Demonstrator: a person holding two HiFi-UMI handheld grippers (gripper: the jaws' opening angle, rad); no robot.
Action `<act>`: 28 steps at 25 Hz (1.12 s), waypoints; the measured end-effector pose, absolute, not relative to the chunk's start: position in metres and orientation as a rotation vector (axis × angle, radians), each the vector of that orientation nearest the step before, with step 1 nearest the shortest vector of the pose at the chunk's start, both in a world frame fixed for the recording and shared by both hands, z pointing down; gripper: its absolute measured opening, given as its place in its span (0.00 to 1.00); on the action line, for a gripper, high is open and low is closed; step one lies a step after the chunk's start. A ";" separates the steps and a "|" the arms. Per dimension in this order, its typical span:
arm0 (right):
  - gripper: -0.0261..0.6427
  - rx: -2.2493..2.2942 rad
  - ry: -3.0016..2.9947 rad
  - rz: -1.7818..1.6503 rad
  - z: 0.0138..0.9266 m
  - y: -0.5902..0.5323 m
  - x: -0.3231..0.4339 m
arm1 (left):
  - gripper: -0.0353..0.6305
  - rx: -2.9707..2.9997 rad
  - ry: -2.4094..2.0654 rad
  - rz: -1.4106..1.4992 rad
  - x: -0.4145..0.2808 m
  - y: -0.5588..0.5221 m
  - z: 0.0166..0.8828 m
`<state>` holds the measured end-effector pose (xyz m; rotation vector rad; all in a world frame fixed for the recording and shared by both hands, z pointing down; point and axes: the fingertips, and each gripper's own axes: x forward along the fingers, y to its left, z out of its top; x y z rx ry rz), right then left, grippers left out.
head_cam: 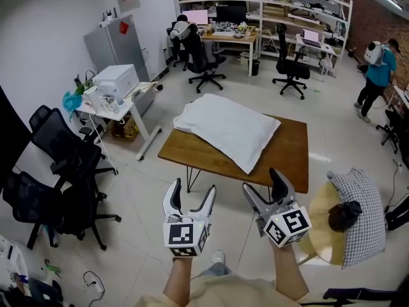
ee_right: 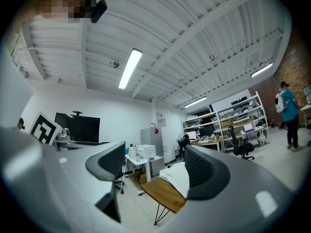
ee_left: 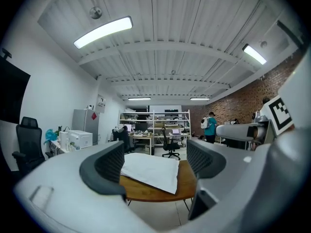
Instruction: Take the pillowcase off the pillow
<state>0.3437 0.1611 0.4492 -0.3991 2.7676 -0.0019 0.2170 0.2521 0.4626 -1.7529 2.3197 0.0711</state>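
The left claw (head_cam: pixel 194 185) is held with its jaws wide apart and nothing between them; in the left gripper view only open air is framed by the left claw (ee_left: pixel 155 159). The right claw (head_cam: pixel 262 181) is likewise spread and empty, which is confirmed for the right claw (ee_right: pixel 155 166) in the right gripper view. Both are raised side by side over the floor, short of the near edge of the table (head_cam: pixel 289 151), and nothing is touched by either.

Ahead of them the pillowcase (head_cam: pixel 227 126) is found still on the pillow, lying flat on the table, well apart from both claws. Its long axis is set on a slant: it runs from the far left of the table down toward the near right, so a corner rather than a side is presented to the person. That near corner hangs just over the table's front edge, and the right claw is judged the nearer to it.

From the left claw, the pillowcase (ee_left: pixel 151 171) is seen straight ahead between the jaws. From the right claw, the pillowcase (ee_right: pixel 179 177) is seen off to the right, partly hidden behind a jaw, so that claw is aimed left of it.

Which short end is the open one cannot be told; the first grasp is judged to depend on that.
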 end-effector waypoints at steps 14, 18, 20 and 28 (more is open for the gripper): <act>0.60 -0.408 2.785 0.020 0.459 0.091 0.201 | 0.64 -1.735 2.332 0.110 0.071 0.178 0.468; 0.60 -0.454 2.810 0.002 0.471 0.065 0.178 | 0.63 -1.782 2.326 0.119 0.044 0.152 0.476; 0.60 -0.490 2.805 -0.018 0.474 0.049 0.172 | 0.64 -1.801 2.316 0.117 0.036 0.140 0.480; 0.60 -0.480 2.809 -0.063 0.479 -0.019 0.121 | 0.64 -1.806 2.326 0.091 -0.009 0.074 0.489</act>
